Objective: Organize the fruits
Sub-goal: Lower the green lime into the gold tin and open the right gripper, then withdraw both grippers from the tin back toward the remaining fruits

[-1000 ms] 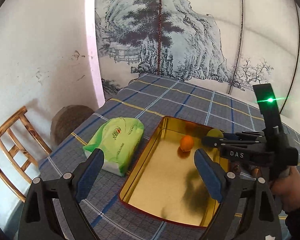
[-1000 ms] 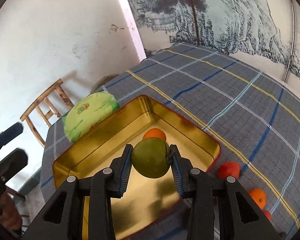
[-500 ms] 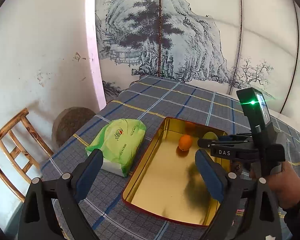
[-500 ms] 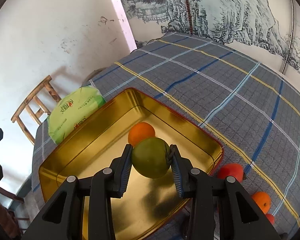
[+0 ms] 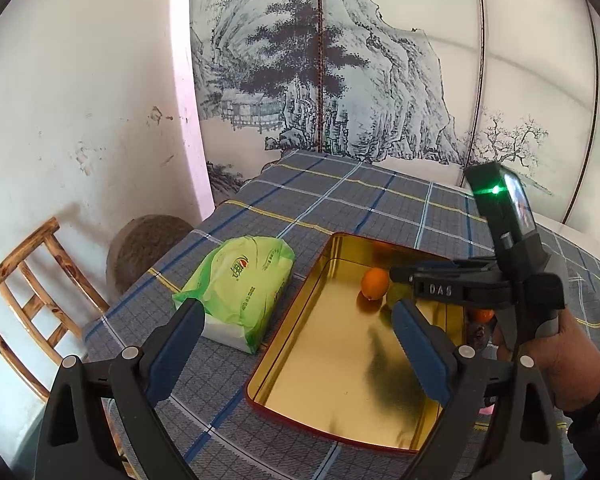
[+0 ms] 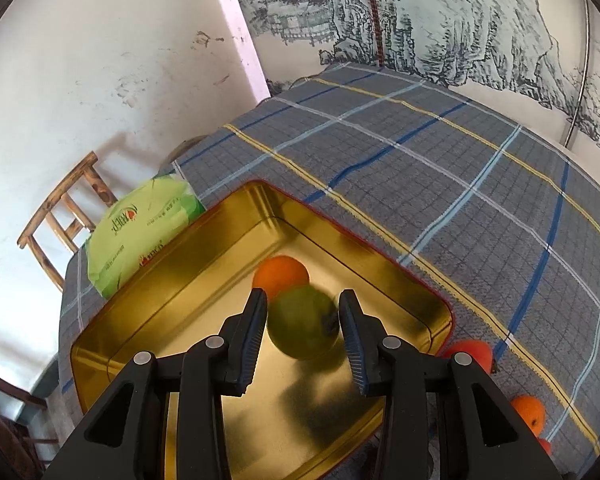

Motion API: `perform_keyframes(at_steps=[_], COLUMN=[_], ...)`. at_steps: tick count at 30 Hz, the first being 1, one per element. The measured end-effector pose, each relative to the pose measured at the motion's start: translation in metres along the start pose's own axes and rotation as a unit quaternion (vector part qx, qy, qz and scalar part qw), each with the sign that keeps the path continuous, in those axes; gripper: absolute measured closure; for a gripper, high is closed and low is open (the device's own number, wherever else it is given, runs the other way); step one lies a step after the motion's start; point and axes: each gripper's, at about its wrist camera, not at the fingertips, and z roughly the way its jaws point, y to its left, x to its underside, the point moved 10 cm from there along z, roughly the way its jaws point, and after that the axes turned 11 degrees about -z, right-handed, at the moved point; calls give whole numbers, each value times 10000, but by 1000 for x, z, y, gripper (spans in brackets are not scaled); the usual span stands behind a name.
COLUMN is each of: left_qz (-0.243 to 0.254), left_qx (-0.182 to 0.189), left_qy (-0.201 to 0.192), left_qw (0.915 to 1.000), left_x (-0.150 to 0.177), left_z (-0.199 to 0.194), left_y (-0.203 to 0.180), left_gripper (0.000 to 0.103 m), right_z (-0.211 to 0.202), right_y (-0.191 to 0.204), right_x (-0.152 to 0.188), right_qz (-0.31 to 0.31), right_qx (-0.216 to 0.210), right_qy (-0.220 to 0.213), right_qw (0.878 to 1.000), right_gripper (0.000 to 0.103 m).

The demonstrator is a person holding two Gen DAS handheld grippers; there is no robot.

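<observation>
Pinching a green fruit (image 6: 302, 328) at its widest part, the right gripper (image 6: 303, 330) is hanging over the gold tray (image 6: 172, 280), its fingers (image 6: 252, 332) flanking the round sides just beside an orange (image 6: 280, 274) already inside. Being smooth, round and firm-looking, the fruit is probably prone to rolling or slipping. The left gripper (image 5: 296, 354) is hovering with fingers spread, empty. "DAS" is readable on the right gripper; the green packet (image 5: 240, 280) carries print too small to read.
</observation>
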Motion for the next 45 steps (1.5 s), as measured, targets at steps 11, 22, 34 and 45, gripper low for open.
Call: perform_keyframes(at_steps=[11, 22, 34, 45], left_qz=[89, 252, 631, 927], left_qx=[-41, -158, -94, -77], left_qy=[102, 140, 100, 101], left_qw=[9999, 9995, 9979, 9956], left_x=[11, 22, 31, 37], left_z=[3, -3, -14, -18], left_y=[0, -11, -52, -83], left_gripper=[10, 10, 10, 10], right_z=[-52, -152, -213, -234], right_y=[10, 6, -14, -34], right_x=[-15, -18, -4, 13], right_qz=[-464, -678, -446, -196], right_qx=[747, 2290, 2892, 2973], right_qy=[-646, -1332, -1658, -1736], right_qw=[9940, 9619, 9418, 9387], right_gripper=[50, 29, 20, 17])
